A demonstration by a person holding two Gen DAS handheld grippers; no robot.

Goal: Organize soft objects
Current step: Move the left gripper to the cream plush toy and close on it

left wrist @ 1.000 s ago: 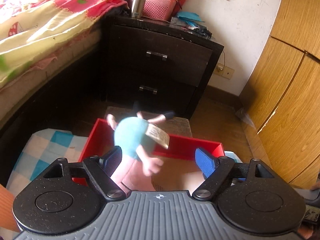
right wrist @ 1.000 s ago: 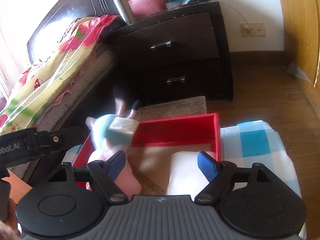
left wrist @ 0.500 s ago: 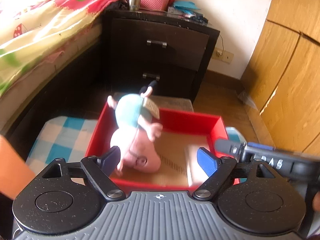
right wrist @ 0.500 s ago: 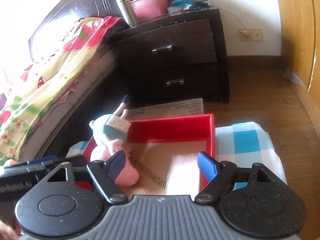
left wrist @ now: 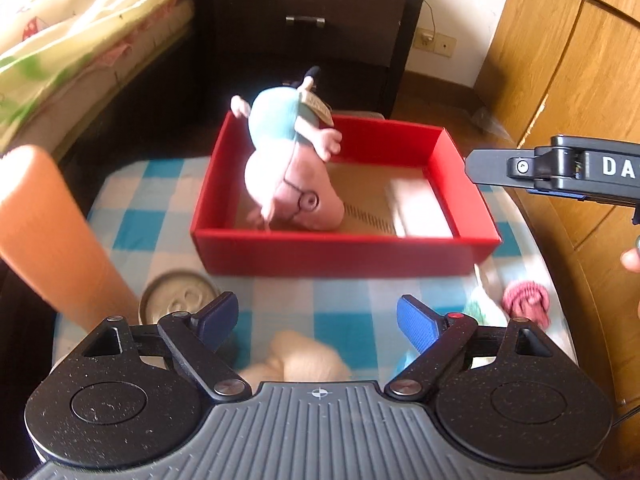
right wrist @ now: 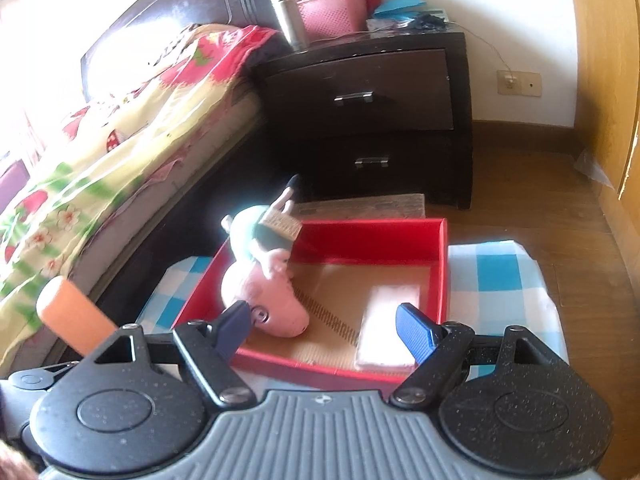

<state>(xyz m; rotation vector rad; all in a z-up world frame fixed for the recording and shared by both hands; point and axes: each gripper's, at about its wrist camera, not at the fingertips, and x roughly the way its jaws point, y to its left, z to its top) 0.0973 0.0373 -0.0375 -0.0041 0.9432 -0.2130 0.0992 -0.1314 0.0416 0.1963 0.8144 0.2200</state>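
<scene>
A pink pig plush in a light blue shirt stands head-down in the left part of a red box, also in the right wrist view. A white flat item lies in the box's right part. My left gripper is open and empty, pulled back over the blue-checked cloth. A cream soft object lies just under it. A dark red knitted thing lies at the right. My right gripper is open and empty at the box's near edge.
A round metal tin sits on the cloth at the left, beside an orange sleeve. A dark nightstand stands behind the box, a bed to the left, a wooden wardrobe to the right.
My left gripper let the pig plush go in the box and drew back towards me. My right gripper also backed away a little. The plush stays head-down.
</scene>
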